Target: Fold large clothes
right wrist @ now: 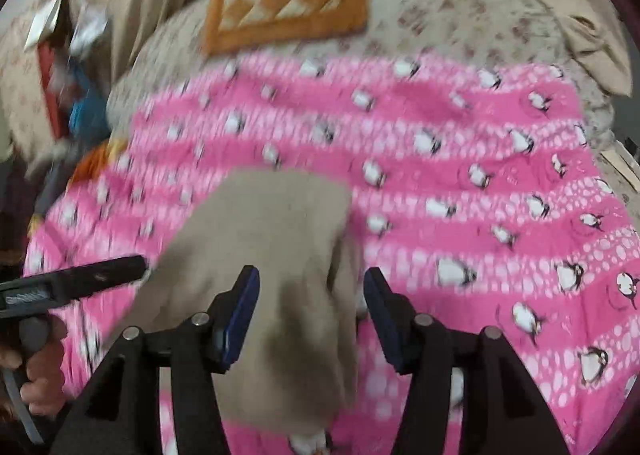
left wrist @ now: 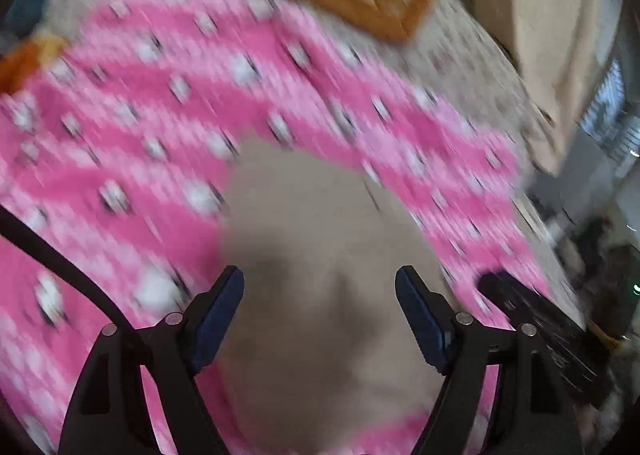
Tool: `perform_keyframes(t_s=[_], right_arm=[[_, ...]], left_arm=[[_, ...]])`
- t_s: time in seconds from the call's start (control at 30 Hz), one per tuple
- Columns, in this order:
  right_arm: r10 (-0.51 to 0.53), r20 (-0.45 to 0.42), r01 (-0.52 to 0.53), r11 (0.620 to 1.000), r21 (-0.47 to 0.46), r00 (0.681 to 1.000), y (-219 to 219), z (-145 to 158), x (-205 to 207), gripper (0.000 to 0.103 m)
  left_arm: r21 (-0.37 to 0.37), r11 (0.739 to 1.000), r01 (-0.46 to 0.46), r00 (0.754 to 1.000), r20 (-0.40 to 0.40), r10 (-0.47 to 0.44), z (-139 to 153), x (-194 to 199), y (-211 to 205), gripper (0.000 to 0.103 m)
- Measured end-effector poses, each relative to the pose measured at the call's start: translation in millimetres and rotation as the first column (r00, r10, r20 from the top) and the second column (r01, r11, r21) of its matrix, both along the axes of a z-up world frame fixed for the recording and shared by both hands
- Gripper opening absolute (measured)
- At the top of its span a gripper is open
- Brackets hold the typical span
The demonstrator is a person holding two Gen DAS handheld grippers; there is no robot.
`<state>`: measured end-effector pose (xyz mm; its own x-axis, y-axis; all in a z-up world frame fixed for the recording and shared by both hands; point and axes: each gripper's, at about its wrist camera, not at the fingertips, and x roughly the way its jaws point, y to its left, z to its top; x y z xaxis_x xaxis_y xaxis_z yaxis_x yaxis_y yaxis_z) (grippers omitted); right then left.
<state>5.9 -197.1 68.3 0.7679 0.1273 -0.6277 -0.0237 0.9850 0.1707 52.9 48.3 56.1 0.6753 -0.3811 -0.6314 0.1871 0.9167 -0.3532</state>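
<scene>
A beige garment (left wrist: 312, 215) lies folded in a heap on a pink penguin-print blanket (left wrist: 160, 115). My left gripper (left wrist: 320, 275) hovers just above it, open, with the cloth showing in the wide gap between its blue pads and neither pad pressing on it. In the right wrist view the same beige garment (right wrist: 272, 223) runs under my right gripper (right wrist: 311, 274), which is also open, its pads clear of the cloth. The two grippers hang side by side over the garment. Both views are blurred.
The pink blanket (right wrist: 480, 195) covers a bed with a floral bedspread (right wrist: 460, 7). An orange checked cushion (right wrist: 288, 3) lies at the far side. Beige fabric (left wrist: 552, 15) hangs beyond the bed. A hand (right wrist: 36, 375) holds the left gripper's handle at the lower left.
</scene>
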Motion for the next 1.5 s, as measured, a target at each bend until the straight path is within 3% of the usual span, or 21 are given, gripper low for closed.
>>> perform_keyframes(t_s=[0.03,0.1,0.13,0.3,0.43,0.5,0.6,0.73,0.83,0.97,1.07,1.2,1.37,1.5], right_arm=[[-0.007,-0.003,0.007,1.000,0.003,1.000,3.2,-0.1,10.0,0.057],[-0.031,-0.024,0.030,1.000,-0.008,0.999,12.8,-1.8,40.2,0.039],[-0.052,-0.043,0.051,0.999,-0.018,0.998,16.4,-3.5,53.4,0.036],[-0.029,-0.157,0.034,0.999,0.031,0.987,24.4,-28.3,108.0,0.036],[-0.071,-0.274,0.055,0.996,-0.067,0.959,19.8,-85.8,131.5,0.036],[-0.082,-0.296,0.071,0.996,-0.048,0.952,12.8,-102.4,134.1,0.041],[-0.077,-0.278,0.065,0.996,-0.054,0.958,14.4,-96.7,130.6,0.042],[-0.072,-0.219,0.057,0.996,-0.075,0.973,17.9,-68.7,104.7,0.042],[-0.054,-0.180,0.045,0.997,-0.057,0.982,16.2,-38.9,60.4,0.045],[-0.022,-0.079,0.014,0.996,-0.092,0.997,15.2,-10.9,-6.7,0.068],[0.005,-0.020,-0.007,0.996,-0.085,1.000,7.2,-3.5,-54.6,0.076],[-0.045,0.006,0.045,0.997,-0.055,0.999,-11.4,-3.0,-108.8,0.079],[-0.099,0.036,0.102,0.992,-0.072,0.994,-25.2,-1.3,-150.4,0.083],[-0.080,0.042,0.083,0.995,-0.055,0.996,-25.3,-1.7,-177.5,0.083]], left_arm=[[0.031,0.999,-0.028,1.000,0.015,0.028,-0.8,6.9,-1.8,0.061],[0.056,0.996,-0.067,0.998,0.011,0.066,-7.9,27.8,-11.6,0.061],[0.059,0.996,-0.065,0.998,0.007,0.065,-9.9,33.4,-16.9,0.060],[0.082,0.992,-0.101,0.994,-0.029,0.103,-23.2,47.9,-36.2,0.060],[0.120,0.978,-0.169,0.960,-0.204,0.191,-66.2,67.3,-29.1,0.060],[0.099,0.978,-0.181,0.937,-0.286,0.202,-87.2,71.8,-28.4,0.063],[0.116,0.976,-0.182,0.944,-0.258,0.207,-84.3,68.5,-30.3,0.066],[0.135,0.974,-0.180,0.954,-0.219,0.206,-73.3,56.2,-30.9,0.066],[0.137,0.976,-0.171,0.969,-0.153,0.191,-52.5,33.3,-30.8,0.065],[0.208,0.974,-0.090,0.988,-0.108,0.114,-32.4,-8.2,-41.6,0.066],[0.303,0.952,-0.051,0.997,-0.046,0.068,-25.5,-46.4,-43.4,0.066],[0.401,0.911,-0.094,0.995,0.007,0.100,-30.4,-98.0,-35.0,0.066],[0.387,0.918,-0.082,0.994,-0.037,0.105,-44.1,-136.6,-30.3,0.066],[0.381,0.922,-0.068,0.997,-0.014,0.080,-44.4,-164.0,-31.9,0.066]])
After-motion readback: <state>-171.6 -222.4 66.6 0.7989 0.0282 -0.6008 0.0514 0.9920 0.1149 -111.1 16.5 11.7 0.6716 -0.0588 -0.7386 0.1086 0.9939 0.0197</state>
